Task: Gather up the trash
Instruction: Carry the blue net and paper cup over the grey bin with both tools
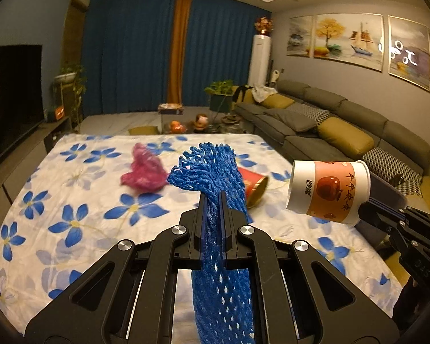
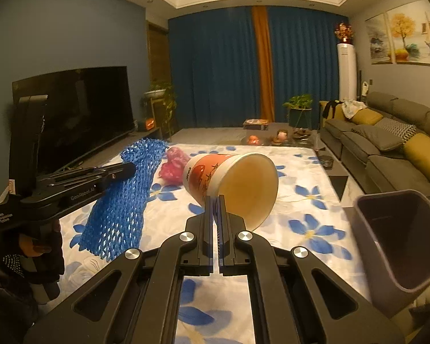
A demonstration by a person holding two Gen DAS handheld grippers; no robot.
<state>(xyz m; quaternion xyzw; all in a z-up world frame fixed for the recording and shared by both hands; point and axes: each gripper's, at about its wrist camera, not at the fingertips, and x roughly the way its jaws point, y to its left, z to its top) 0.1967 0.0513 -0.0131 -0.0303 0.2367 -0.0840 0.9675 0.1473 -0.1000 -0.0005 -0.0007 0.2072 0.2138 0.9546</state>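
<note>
While the left gripper [image 1: 213, 200] pinches a blue foam net [image 1: 212, 172], the right gripper [image 2: 216, 203] clamps a paper cup's [image 2: 232, 183] rim. Both hang above the floral cloth [image 1: 71, 200]; a crinkled pink bag [image 1: 144, 172] lies on it.

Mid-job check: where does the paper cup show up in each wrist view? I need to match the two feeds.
Left wrist view: the paper cup is at right of centre, lifted above the flowered sheet, held by the right gripper.
Right wrist view: the paper cup is at centre, its rim pinched, mouth toward the camera.
Shared landmark: the pink bag lying on the sheet.
</note>
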